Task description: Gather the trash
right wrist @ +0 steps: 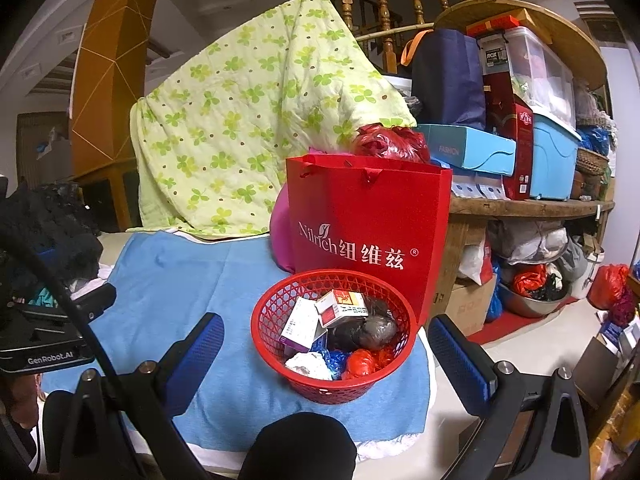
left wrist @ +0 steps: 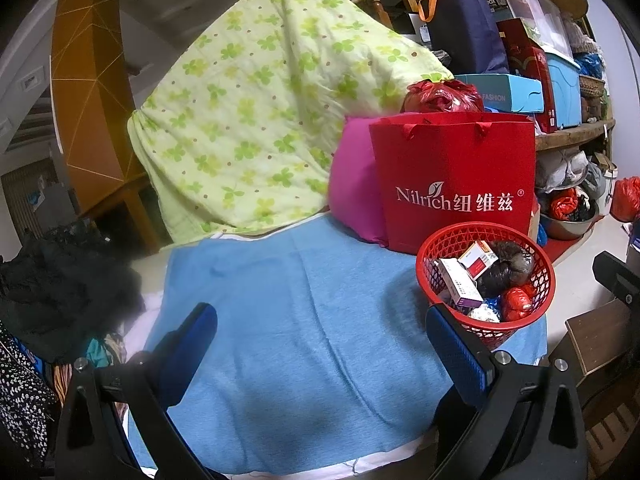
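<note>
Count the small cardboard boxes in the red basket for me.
2. One white-and-purple box leans at the red basket's left side; a white-and-red box lies beside it toward the back. Others may be hidden under the crumpled bags.

Print on the two small cartons [right wrist: 320,314] in the red basket [right wrist: 280,376] too small to read. Pink cushion [left wrist: 352,184] mostly hidden behind the red paper bag [left wrist: 456,184]; bag's contents concealed except a crumpled red plastic bag [right wrist: 390,142] at its mouth. Left tool [left wrist: 320,344] and right tool [right wrist: 326,352] bodies cut off by bottom edges; desk under the blue towel [left wrist: 304,304] almost fully covered.
</note>
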{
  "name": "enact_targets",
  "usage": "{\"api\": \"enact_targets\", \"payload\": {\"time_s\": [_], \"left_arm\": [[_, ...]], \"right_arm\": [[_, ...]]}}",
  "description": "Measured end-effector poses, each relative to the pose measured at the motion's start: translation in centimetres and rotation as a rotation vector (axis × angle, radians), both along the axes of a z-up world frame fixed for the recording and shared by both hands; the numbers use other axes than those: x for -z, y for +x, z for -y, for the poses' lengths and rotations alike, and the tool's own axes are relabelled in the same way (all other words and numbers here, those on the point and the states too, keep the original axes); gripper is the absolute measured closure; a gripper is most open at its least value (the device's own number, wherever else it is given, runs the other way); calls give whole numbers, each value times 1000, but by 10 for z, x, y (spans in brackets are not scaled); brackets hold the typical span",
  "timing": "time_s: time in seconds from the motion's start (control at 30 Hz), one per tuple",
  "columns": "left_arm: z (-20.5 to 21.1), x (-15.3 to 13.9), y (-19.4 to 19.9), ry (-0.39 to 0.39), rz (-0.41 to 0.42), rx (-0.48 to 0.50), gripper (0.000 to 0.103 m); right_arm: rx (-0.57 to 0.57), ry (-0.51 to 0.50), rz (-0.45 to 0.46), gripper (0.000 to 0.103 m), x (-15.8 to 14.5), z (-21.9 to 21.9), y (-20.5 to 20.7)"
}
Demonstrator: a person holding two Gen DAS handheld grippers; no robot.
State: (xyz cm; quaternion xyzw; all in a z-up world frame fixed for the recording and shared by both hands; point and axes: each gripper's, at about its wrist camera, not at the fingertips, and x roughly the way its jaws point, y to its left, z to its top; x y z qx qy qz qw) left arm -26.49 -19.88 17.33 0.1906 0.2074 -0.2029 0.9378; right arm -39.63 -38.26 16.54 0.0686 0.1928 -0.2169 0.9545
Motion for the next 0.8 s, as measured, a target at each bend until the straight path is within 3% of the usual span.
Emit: {"api": "enact_targets", "payload": {"time_s": [0.8], "left_arm": [[-8, 10, 7, 16, -13, -3, 0]], "right_arm": [[21, 10, -25, 0, 1, -5, 7]]}}
